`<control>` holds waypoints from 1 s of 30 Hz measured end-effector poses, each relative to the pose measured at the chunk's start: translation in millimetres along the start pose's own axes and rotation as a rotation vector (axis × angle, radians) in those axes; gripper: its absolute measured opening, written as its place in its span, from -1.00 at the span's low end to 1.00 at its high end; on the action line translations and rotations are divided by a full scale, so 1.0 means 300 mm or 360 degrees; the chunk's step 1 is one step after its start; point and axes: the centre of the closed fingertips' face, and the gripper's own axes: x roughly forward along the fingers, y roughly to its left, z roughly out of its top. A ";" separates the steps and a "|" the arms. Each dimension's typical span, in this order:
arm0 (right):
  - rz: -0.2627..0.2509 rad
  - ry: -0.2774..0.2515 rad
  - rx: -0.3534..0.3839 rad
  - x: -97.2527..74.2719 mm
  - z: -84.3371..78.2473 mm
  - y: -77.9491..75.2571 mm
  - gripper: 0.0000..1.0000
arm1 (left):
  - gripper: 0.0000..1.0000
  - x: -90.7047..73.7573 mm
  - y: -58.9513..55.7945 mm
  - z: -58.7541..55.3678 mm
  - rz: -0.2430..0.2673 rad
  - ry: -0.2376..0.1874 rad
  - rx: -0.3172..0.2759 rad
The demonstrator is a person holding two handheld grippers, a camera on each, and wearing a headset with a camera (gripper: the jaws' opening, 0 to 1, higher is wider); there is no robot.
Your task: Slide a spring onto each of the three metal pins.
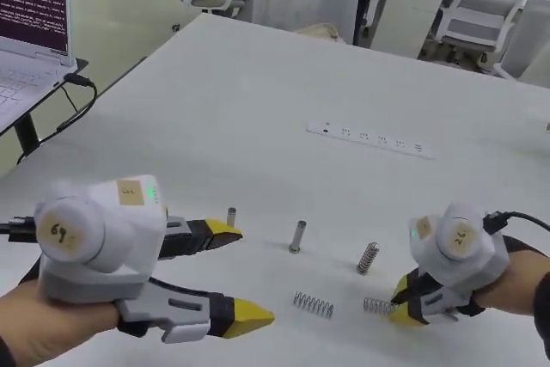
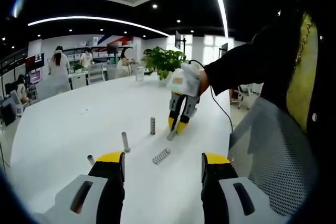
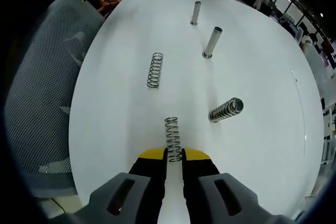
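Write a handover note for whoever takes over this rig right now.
Left gripper: jaws open, empty, close to the bare end pin.
Right gripper: jaws closed on the end of a lying spring.
Loose spring lies on the table in front of the bare middle pin.
Done: upright spring appears seated over the third pin.
To do: two bare pins, two springs.
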 end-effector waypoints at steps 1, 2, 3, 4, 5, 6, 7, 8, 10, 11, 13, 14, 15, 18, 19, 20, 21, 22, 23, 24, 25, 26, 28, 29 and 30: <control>0.0000 -0.0001 -0.0002 -0.001 0.001 0.000 -0.83 | 0.08 0.000 -0.001 0.000 -0.0001 0.0000 0.0001; 0.0004 -0.0003 -0.0005 -0.002 0.003 0.000 -0.83 | 0.08 0.002 -0.002 0.000 -0.0004 0.0000 0.0000; 0.0006 -0.0007 -0.0008 -0.003 0.005 0.001 -0.83 | 0.07 0.002 -0.003 0.000 -0.0006 0.0000 0.0001; 0.0009 -0.0009 -0.0004 -0.005 0.008 0.004 -0.83 | 0.07 0.004 -0.005 -0.001 -0.0008 0.0002 0.0003; 0.0010 -0.0010 -0.0003 -0.006 0.009 0.006 -0.83 | 0.06 0.005 -0.007 -0.001 -0.0011 0.0004 0.0005; 0.0014 -0.0013 -0.0001 -0.009 0.014 0.010 -0.83 | 0.05 0.006 -0.012 -0.001 -0.0019 0.0004 0.0010; 0.0015 -0.0014 0.0000 -0.010 0.015 0.012 -0.83 | 0.05 0.006 -0.012 -0.001 -0.0020 0.0004 0.0011; 0.0021 -0.0016 0.0004 -0.016 0.023 0.022 -0.83 | 0.05 0.008 -0.016 -0.001 -0.0026 0.0006 0.0015; 0.0023 -0.0018 0.0001 -0.025 0.034 0.030 -0.84 | 0.04 0.010 -0.019 -0.002 -0.0033 0.0009 0.0019; 0.0023 -0.0021 0.0001 -0.029 0.038 0.032 -0.84 | 0.04 0.011 -0.021 -0.001 -0.0038 0.0010 0.0021; 0.0021 -0.0033 0.0008 -0.040 0.054 0.035 -0.84 | 0.03 0.015 -0.026 -0.001 -0.0049 0.0011 0.0026; 0.0024 -0.0037 0.0017 -0.047 0.062 0.039 -0.84 | 0.03 0.017 -0.028 0.000 -0.0054 0.0012 0.0029; 0.0028 -0.0048 0.0016 -0.060 0.079 0.048 -0.84 | 0.03 0.020 -0.031 0.001 -0.0062 0.0012 0.0034; 0.0036 -0.0075 -0.0007 -0.089 0.122 0.066 -0.84 | 0.02 0.027 -0.039 0.005 -0.0079 0.0011 0.0046; 0.0038 -0.0090 -0.0027 -0.102 0.143 0.072 -0.84 | 0.02 0.031 -0.041 0.006 -0.0086 0.0010 0.0049; 0.0044 -0.0114 -0.0036 -0.111 0.163 0.078 -0.84 | 0.01 0.032 -0.042 0.007 -0.0091 0.0009 0.0051; 0.0056 -0.0131 -0.0035 -0.119 0.180 0.086 -0.84 | 0.01 0.034 -0.044 0.009 -0.0095 0.0006 0.0053; 0.0063 -0.0150 -0.0050 -0.131 0.205 0.095 -0.84 | 0.00 0.036 -0.046 0.012 -0.0100 0.0002 0.0057; 0.0065 -0.0158 -0.0058 -0.135 0.215 0.099 -0.84 | -0.01 0.037 -0.047 0.013 -0.0103 0.0000 0.0058; 0.0068 -0.0173 -0.0081 -0.146 0.241 0.110 -0.84 | -0.03 0.039 -0.050 0.017 -0.0113 -0.0005 0.0066; 0.0078 -0.0179 -0.0087 -0.153 0.256 0.118 -0.84 | -0.06 0.040 -0.053 0.019 -0.0119 -0.0007 0.0075; 0.0089 -0.0197 -0.0111 -0.162 0.284 0.131 -0.84 | -0.09 0.042 -0.057 0.021 -0.0130 -0.0008 0.0087; 0.0108 -0.0236 -0.0132 -0.178 0.331 0.148 -0.84 | -0.14 0.046 -0.063 0.026 -0.0144 -0.0014 0.0104; 0.0113 -0.0250 -0.0148 -0.183 0.349 0.155 -0.84 | -0.17 0.048 -0.065 0.028 -0.0150 -0.0016 0.0111; 0.0118 -0.0261 -0.0166 -0.190 0.374 0.165 -0.84 | -0.18 0.050 -0.068 0.030 -0.0153 -0.0016 0.0119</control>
